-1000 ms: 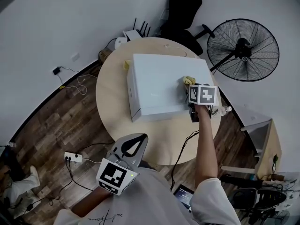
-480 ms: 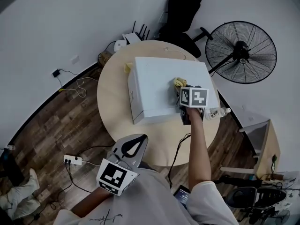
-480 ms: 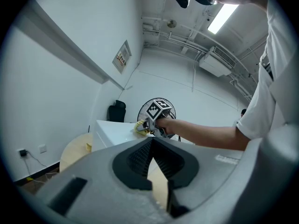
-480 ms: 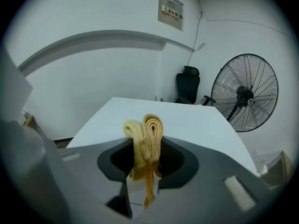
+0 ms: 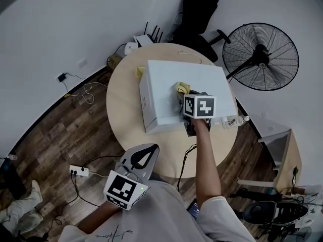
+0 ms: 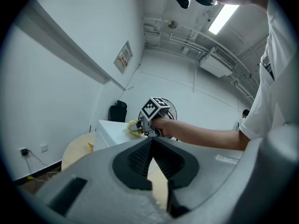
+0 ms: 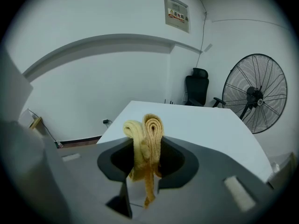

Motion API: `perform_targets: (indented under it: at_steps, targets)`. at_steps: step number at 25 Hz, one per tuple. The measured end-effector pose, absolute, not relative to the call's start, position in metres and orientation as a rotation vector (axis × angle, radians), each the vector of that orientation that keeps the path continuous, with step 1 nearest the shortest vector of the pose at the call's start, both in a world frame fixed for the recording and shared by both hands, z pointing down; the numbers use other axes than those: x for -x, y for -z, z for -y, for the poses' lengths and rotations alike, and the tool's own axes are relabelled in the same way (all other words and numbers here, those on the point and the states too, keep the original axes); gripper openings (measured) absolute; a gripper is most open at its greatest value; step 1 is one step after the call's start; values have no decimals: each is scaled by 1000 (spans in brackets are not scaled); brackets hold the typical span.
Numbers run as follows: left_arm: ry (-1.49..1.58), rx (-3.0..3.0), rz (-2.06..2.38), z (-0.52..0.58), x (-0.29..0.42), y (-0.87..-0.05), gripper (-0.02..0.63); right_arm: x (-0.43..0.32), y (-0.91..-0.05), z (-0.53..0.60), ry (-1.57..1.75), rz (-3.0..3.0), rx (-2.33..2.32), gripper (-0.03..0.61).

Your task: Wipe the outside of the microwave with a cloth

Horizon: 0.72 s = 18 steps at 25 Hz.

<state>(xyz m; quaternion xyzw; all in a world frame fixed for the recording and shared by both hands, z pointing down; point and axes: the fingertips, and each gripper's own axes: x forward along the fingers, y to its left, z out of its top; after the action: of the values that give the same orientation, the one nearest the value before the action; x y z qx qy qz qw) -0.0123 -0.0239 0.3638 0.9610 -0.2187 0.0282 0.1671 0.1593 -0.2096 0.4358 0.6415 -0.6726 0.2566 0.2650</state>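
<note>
Yellow cloth (image 7: 147,139) is pinched as a folded wad between the jaws of the right gripper (image 5: 184,96). The wad is pressed down near the middle of the top panel of the white microwave (image 5: 166,77). The arm is stretched out across the round table (image 5: 121,115) so that the cloth's free fold is laid on the panel. Judged: the top is being wiped, with front and sides yet to be covered.

Left gripper (image 5: 144,158) is held low, close to the body and short of the table edge. Its jaws are pressed together with nothing between them. Judged: it is parked clear of the stroke.

Around:
- A clear bottle (image 5: 229,121) is lying just beside the microwave's right side.
- A small yellow item (image 5: 140,72), not identifiable, sits at its rear-left corner.
- A black cable (image 5: 187,160) is draped off the near table edge under the arm.
- Floor fan (image 5: 260,54) and black chair (image 5: 199,9) are seen beyond the table, and a power strip (image 5: 79,170) on the floor.

The bottle is judged likely to hinder wiping of the right side.
</note>
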Motion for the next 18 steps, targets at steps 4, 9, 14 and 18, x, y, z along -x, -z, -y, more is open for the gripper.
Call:
perform_targets:
  at_steps: [4,9,14,18]
  targets:
    - [-86,-2729,634,23,14,-365,-11,-144,-436,212,-686,1846,-1694,129]
    - [-87,-2719,649,22,16,-365,-11,-121,-435,214,-700,1901,-1636,129]
    - [-83,-2723,677,23,17,-365,-11,-90,-434,217,-661,1954,-1574,129]
    - [-73,-2715,696,24,15,-365,-11,-70,-435,214,-633,1999,-1514,129]
